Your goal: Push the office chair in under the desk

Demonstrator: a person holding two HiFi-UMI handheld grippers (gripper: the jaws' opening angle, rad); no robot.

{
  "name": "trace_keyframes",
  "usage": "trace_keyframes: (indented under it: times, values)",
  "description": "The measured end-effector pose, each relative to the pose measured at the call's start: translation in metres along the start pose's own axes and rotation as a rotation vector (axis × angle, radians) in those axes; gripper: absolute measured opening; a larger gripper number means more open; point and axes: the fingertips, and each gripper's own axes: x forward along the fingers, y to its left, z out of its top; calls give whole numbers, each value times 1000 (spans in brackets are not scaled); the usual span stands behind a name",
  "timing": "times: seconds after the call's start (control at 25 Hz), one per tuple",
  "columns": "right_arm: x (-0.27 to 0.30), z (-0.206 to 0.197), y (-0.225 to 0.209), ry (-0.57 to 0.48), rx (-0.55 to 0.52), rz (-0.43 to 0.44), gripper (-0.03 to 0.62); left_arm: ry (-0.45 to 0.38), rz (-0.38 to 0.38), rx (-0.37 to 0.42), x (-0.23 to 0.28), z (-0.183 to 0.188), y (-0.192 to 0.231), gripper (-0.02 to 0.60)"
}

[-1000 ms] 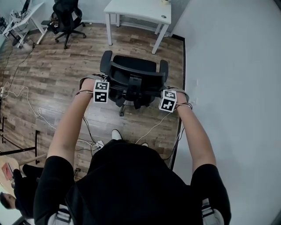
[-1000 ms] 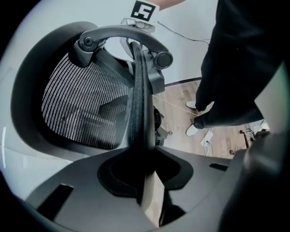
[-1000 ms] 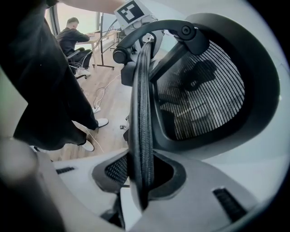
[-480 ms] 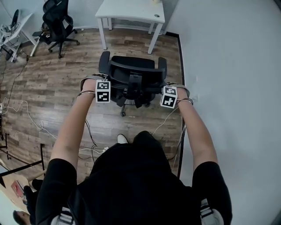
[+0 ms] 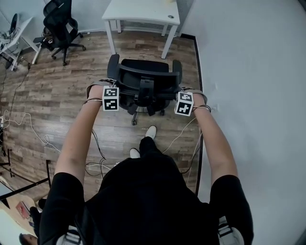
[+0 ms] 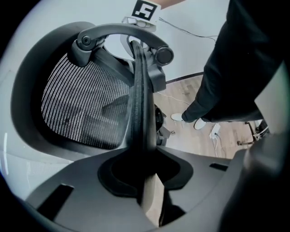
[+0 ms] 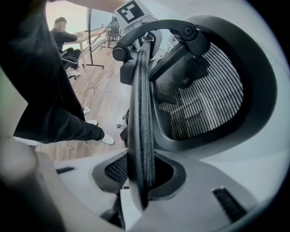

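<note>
The black office chair (image 5: 143,82) stands on the wood floor just short of the white desk (image 5: 143,10), its seat facing the desk. My left gripper (image 5: 114,94) is shut on the left edge of the mesh backrest (image 6: 138,104), which runs straight between its jaws. At the opposite side, my right gripper (image 5: 178,98) is shut on the backrest's right edge (image 7: 140,113). In both gripper views the backrest rim sits deep in the jaw notch. The desk's legs (image 5: 169,45) frame the gap ahead of the chair.
A white wall (image 5: 248,72) runs along the right, close to the chair and desk. A second black chair (image 5: 60,21) and another desk (image 5: 12,31) stand at the far left. Cables (image 5: 28,122) trail over the floor behind and to the left. A person (image 7: 61,31) sits at a distant table.
The chair has rolled forward toward the desk with both grippers still on its backrest. The person's foot has stepped forward behind the chair.
</note>
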Motion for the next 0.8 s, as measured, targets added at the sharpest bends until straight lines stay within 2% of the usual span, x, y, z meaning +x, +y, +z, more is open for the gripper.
trace_keyframes:
  times: [0.16, 0.8]
  values:
    - [6, 1, -15, -3, 1, -1, 97, 11, -14, -7, 7, -7, 13, 91]
    - [36, 5, -93, -11, -8, -13, 97, 22, 14, -13, 37, -33, 87, 92]
